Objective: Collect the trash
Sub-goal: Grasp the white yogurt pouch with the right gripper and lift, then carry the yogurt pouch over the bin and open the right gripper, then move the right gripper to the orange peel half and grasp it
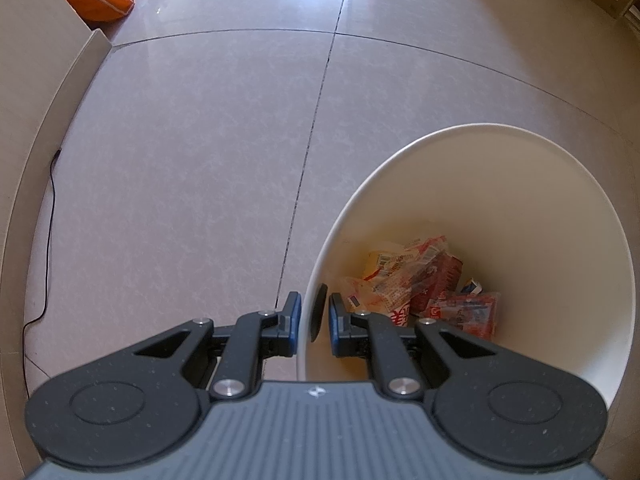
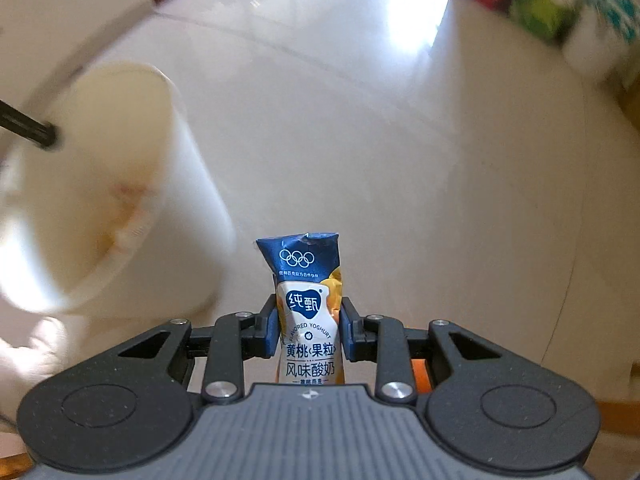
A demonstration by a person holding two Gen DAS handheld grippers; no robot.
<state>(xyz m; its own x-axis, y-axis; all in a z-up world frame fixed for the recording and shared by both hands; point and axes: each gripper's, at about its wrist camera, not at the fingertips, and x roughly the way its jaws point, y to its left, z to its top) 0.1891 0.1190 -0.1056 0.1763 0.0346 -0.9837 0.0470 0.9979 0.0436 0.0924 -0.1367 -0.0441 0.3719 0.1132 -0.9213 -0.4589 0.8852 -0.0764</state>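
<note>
- Here the right gripper pinches a yoghurt carton between its blue pads, the carton upright with its blue top crumpled.
- The left gripper clamps the rim of the white waste bin, one pad outside and one inside.
- Red and yellow wrappers lie at the bin's bottom.
- The bin stands on a glossy tiled floor.
- In the right wrist view the bin is blurred, left of the carton.
</note>
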